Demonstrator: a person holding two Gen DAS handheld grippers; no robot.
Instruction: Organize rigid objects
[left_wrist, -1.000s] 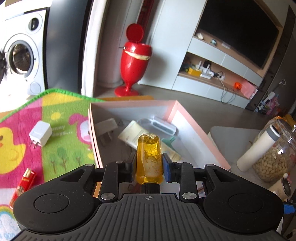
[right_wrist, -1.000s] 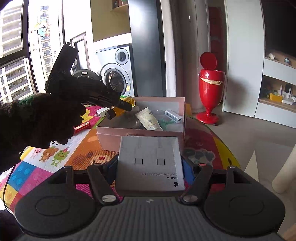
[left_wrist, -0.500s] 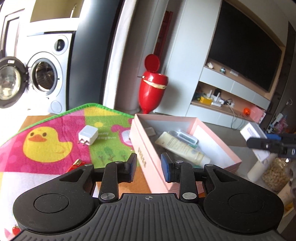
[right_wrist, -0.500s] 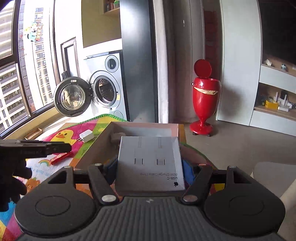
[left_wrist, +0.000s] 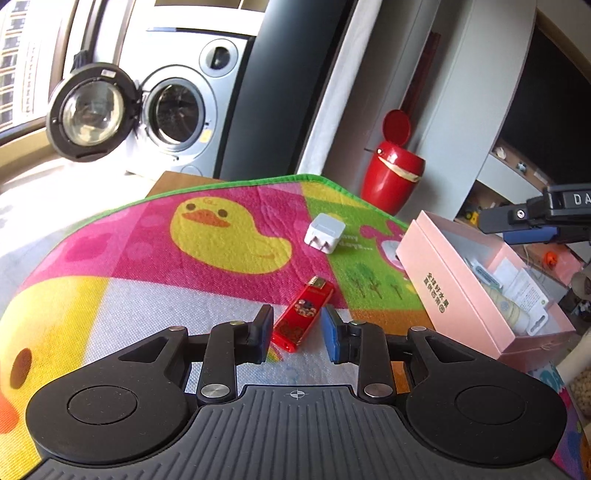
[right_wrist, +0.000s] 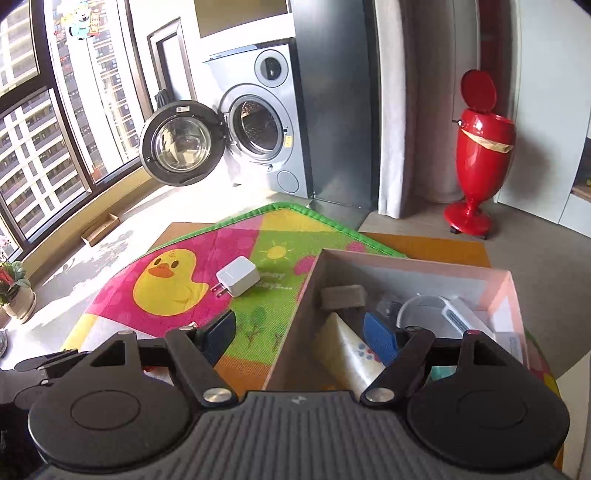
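We see a glossy red rectangular lighter (left_wrist: 303, 317) beside the pink cardboard box (left_wrist: 454, 295); our left gripper (left_wrist: 297, 334) straddles it unclamped, our right gripper (right_wrist: 299, 334) is opening, empty.

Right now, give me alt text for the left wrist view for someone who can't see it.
The left gripper, open and empty, hovers just behind a red lighter lying on a colourful duck play mat. A white charger plug lies beyond; an open pink box sits right.

The left wrist camera looks down close over the duck-print mat (left_wrist: 221, 236), with the pink box (left_wrist: 458, 295) at three o'clock. The right wrist camera hangs near above that box (right_wrist: 299, 314), facing the washing machine (right_wrist: 258, 129) at twelve o'clock. Both share the mat, the white charger (left_wrist: 325, 233) and the red bin (right_wrist: 480, 147).
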